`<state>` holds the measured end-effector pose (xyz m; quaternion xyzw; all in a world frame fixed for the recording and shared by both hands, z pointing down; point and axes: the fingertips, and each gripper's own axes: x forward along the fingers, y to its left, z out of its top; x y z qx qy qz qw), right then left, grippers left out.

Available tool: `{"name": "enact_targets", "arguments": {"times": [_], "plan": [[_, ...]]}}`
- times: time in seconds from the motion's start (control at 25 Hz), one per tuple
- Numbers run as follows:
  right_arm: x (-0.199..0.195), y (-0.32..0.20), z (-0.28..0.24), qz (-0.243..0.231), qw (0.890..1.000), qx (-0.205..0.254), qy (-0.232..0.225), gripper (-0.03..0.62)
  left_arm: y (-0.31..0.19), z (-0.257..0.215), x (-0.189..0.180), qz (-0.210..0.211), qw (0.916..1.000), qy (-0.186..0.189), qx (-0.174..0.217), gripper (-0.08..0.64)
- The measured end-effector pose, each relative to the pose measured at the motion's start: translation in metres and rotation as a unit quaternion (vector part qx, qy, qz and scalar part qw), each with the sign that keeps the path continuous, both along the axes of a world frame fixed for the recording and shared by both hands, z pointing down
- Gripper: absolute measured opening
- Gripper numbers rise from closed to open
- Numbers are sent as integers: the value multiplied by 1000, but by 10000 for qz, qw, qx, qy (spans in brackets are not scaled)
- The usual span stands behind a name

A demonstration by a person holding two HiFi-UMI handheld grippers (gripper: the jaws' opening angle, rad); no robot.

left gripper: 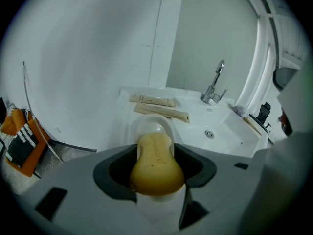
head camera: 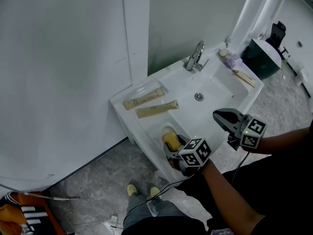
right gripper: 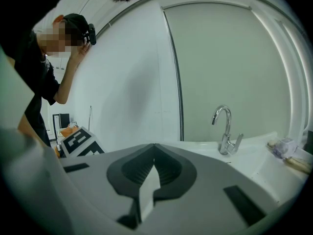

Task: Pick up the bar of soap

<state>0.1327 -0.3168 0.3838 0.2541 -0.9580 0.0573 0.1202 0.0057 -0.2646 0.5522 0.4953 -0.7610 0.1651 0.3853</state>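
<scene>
Head view, with the drain (head camera: pixel 198 96) as centre: the soap (left gripper: pixel 155 161), a yellow waisted bar, lies at 7 o'clock on the near rim of the white sink (head camera: pixel 221 88). It rests in a white dish (left gripper: pixel 152 123), long axis pointing away from the left tool (head camera: pixel 172 149). In the left gripper view the left tool's jaws are spread to either side of the soap. The bar fills the gap between the dark pads, but no squeeze shows. The left tool points steeply down, and its marker cube (head camera: pixel 197 152) sits at 5 o'clock of the soap. The right tool (head camera: pixel 219 116) is at 4 o'clock of the drain, over the front edge of the sink and well apart from the soap. In the right gripper view its jaws are pressed together with nothing between them. Its cube (head camera: pixel 254 131) is at 4 o'clock of the jaws. The tap (head camera: pixel 195 57) stands at 12 o'clock. Two tan tubes (head camera: pixel 144 99) lie side by side at 9 o'clock on the sink's left ledge. A dark bin (head camera: pixel 264 58) with a white top stands on the floor (head camera: pixel 98 180) at 2 o'clock, beyond the sink. In the right gripper view a person (right gripper: pixel 46 72) stands at 10 o'clock with one hand raised to the head.
</scene>
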Motion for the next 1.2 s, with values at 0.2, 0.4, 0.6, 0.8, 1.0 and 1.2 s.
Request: {"name": "enact_targets", "arguments": {"times": [0.2, 0.4, 0.6, 0.8, 1.0, 1.2], "plan": [[-1, 7, 0, -60, 10000, 26, -19, 5, 0, -7, 0, -27, 9998, -120, 152, 250], [-5, 13, -1, -154, 9999, 32, -1, 5, 0, -18, -4, -95, 9993, -182, 321, 249], [-9, 15, -4, -187, 9998, 76, -28, 5, -1, -30, -9, -114, 9984, -318, 453, 250], [-7, 14, -9, -175, 9998, 111, -40, 5, -4, -37, -9, -111, 9978, -364, 534, 250], [-7, 15, -10, -161, 9998, 114, -58, 5, 1, -43, -9, -152, 9972, -389, 626, 250], [-9, 19, -15, -213, 9996, 161, -69, 5, 7, -52, -8, -185, 9964, -410, 713, 250]]}}
